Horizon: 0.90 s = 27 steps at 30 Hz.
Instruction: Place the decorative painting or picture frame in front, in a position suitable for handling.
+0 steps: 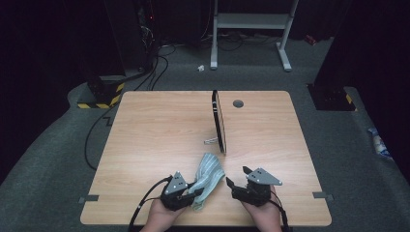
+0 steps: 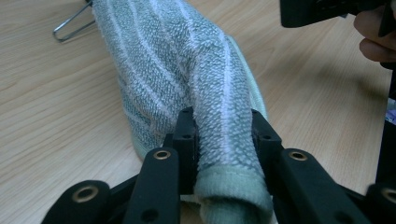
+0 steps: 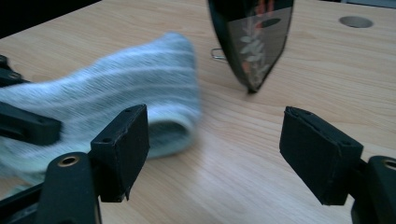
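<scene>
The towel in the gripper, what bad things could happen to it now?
The left gripper pinches only a folded edge of the striped towel, so it might slip out. The mirror stands upright on a thin wire stand right beside the towel, so a swing could tip it. The right gripper is open and empty, giving no support.

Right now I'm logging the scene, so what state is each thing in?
Towel: bunched, one end clamped, the rest on the table.
Left gripper: shut on the towel.
Right gripper: open, nothing between its jaws.
Mirror: upright on its wire stand, seen edge-on in the high view.
</scene>
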{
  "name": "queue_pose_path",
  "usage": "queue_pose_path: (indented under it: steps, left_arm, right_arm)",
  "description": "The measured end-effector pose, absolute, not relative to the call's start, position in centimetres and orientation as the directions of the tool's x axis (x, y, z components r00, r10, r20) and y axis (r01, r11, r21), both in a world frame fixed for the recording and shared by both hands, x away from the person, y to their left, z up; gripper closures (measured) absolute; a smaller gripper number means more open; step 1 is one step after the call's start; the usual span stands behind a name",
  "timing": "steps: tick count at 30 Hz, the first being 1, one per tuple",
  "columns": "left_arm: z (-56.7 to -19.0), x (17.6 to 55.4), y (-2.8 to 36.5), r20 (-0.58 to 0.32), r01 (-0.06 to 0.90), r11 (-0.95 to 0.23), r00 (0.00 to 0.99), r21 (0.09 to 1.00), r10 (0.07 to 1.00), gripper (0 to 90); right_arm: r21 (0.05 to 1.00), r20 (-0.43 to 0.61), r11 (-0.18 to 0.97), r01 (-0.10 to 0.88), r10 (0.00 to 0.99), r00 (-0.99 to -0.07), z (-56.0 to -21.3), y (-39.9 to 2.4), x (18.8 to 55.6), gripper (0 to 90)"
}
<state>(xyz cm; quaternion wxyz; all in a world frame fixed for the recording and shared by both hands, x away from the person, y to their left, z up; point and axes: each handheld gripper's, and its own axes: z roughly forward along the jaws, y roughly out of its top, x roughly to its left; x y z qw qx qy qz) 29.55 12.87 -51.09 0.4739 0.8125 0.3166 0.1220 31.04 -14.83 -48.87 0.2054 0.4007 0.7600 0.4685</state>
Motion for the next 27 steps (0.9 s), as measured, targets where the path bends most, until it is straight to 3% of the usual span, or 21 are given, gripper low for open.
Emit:
queue_pose_path:
  steps: [10,14,18,27]
  left_arm:
    - [-52.2,29.3,10.8,-0.111,0.401,-0.386,0.799,0.831,0.591,65.5]
    - [-51.5,29.0,11.3,-0.148,0.414,-0.362,0.804,0.835,0.576,50.7]
    - [-50.5,28.4,13.1,-0.098,0.383,-0.367,0.793,0.848,0.601,40.7]
    - [-50.4,29.6,17.7,-0.046,0.397,-0.328,0.693,0.857,0.720,37.6]
  right_arm:
    - [0.875,0.086,0.259,0.408,0.748,-0.658,-49.2,-10.9,30.8,26.8]
    - [0.866,0.091,0.263,0.426,0.753,-0.651,-49.9,-10.4,31.0,28.5]
    - [0.855,0.113,0.257,0.452,0.756,-0.644,-50.4,-10.5,31.4,28.3]
    - [0.799,0.117,0.314,0.514,0.756,-0.644,-52.1,-9.4,32.0,25.9]
